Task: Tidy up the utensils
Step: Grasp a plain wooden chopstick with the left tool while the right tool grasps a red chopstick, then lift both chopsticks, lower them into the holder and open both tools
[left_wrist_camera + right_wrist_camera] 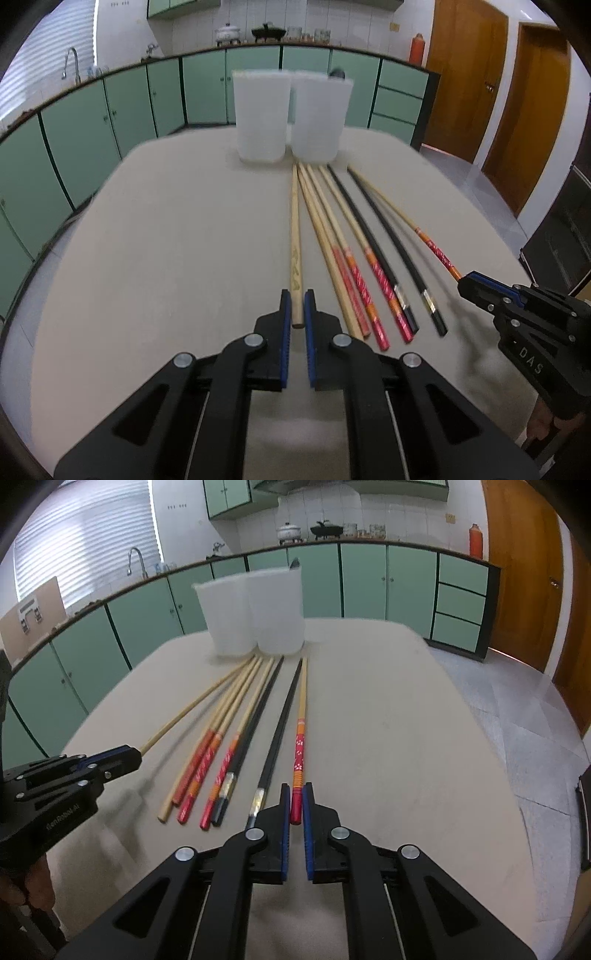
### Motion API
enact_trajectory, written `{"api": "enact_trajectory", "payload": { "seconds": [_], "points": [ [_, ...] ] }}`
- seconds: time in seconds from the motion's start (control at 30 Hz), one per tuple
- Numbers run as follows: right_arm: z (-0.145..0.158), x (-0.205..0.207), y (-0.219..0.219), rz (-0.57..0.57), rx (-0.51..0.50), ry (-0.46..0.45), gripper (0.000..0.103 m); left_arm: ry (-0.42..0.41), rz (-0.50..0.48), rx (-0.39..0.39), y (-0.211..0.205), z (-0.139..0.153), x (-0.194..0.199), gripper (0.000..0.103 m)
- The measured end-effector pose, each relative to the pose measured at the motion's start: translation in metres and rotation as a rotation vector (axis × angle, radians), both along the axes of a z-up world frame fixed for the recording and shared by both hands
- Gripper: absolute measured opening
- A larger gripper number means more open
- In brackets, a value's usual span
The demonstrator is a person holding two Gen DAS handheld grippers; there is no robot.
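Note:
Several chopsticks fan out on the beige table (166, 240). My left gripper (296, 295) is shut on the thick end of a plain wooden chopstick (294, 221), the leftmost one. My right gripper (296, 788) is shut on the red-and-orange handle of a bamboo chopstick (301, 716), the rightmost one. Between them lie red-handled chopsticks (360, 284) and two black chopsticks (384, 258). Two translucent white containers (262, 114) (319, 116) stand upright at the far end, near the chopstick tips. The right gripper (471, 284) shows from the side in the left wrist view, the left gripper (125, 757) in the right wrist view.
Green kitchen cabinets (110, 122) with a sink faucet (72, 59) run behind the table. Wooden doors (465, 74) stand at the right. Tiled floor (517, 701) lies beyond the table's right edge. A hand (33, 886) holds the left gripper's handle.

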State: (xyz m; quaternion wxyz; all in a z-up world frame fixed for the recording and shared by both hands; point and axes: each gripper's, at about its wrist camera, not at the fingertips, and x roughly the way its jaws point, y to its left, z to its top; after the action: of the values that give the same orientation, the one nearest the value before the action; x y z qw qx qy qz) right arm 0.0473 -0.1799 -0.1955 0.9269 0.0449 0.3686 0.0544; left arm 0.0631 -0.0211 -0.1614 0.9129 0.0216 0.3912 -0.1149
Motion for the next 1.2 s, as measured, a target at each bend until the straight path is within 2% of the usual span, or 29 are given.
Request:
{"api": "enact_trajectory", "payload": {
  "seconds": [0.33,0.6,0.83,1.2],
  "points": [
    [0.059,-0.007,-0.008,0.003,-0.002,-0.140,0.006,-0.163,0.008,-0.005,0.001,0.059,-0.009,0.006],
    [0.107,0.003,-0.014,0.029,-0.007,-0.232,0.006,-0.287,0.006,-0.045,0.008,0.115,-0.005,0.006],
    [0.142,0.026,-0.018,0.062,0.022,-0.257,0.006,-0.344,-0.009,-0.078,0.006,0.148,0.010,0.006],
    [0.186,0.065,-0.018,0.159,0.038,-0.266,0.005,-0.353,-0.036,-0.130,0.006,0.174,0.030,0.006]
  ]
}}
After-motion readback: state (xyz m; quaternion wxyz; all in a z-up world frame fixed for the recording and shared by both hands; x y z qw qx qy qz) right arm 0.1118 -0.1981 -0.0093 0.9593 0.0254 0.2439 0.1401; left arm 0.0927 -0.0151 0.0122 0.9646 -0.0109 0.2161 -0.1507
